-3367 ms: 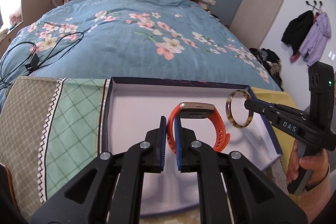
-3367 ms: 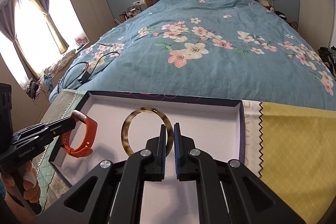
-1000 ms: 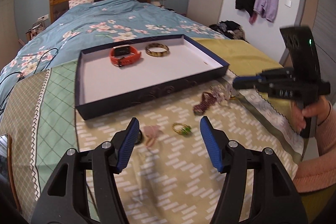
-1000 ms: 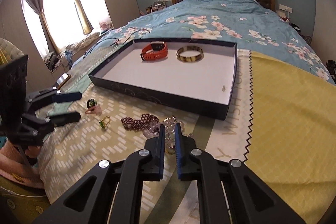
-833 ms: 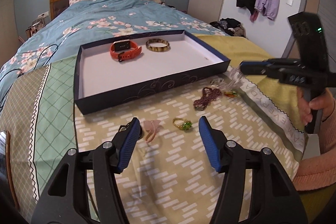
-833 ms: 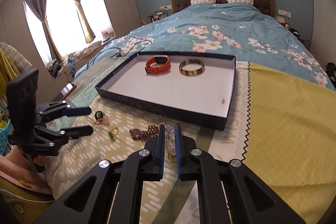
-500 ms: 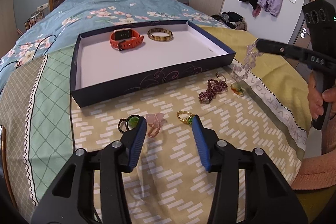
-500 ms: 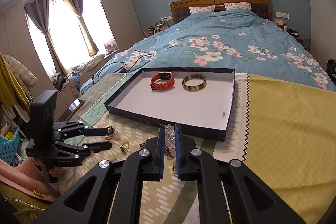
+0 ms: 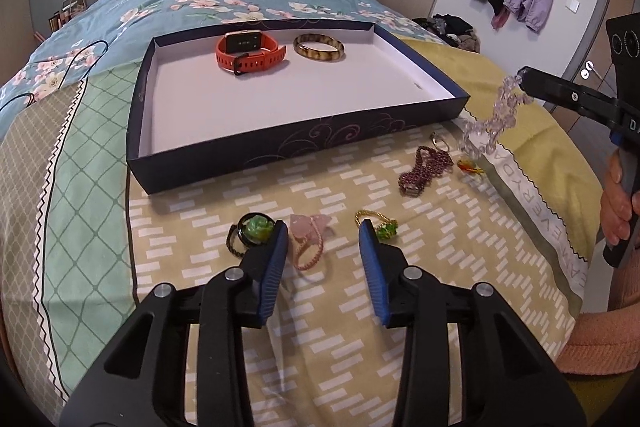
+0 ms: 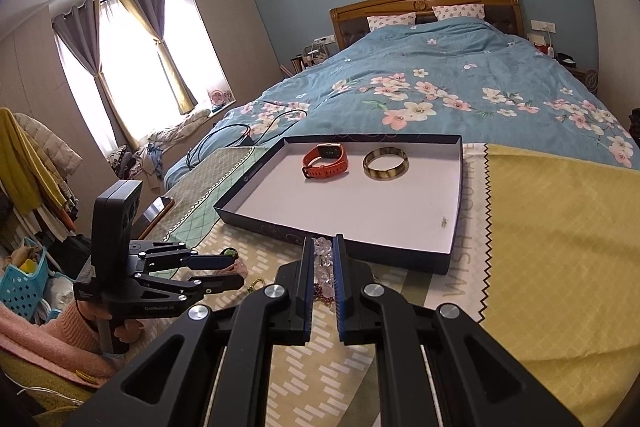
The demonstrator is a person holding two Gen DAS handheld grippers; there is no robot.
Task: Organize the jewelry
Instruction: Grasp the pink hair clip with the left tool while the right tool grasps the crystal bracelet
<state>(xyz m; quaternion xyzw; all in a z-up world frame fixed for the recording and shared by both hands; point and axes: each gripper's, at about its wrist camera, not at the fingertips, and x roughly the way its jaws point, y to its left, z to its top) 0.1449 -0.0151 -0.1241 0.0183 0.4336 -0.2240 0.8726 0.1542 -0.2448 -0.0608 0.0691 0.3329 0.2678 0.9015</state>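
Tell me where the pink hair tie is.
In the left wrist view, the pink hair tie lies on the yellow patterned cloth, between the open left gripper's fingertips.

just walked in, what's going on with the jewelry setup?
A person is sorting jewelry into the dark tray on the bed. An orange watch and a tortoiseshell bangle already lie inside. The right gripper is shut on a clear bead bracelet, lifted off the cloth. The left gripper is open around a pink piece.
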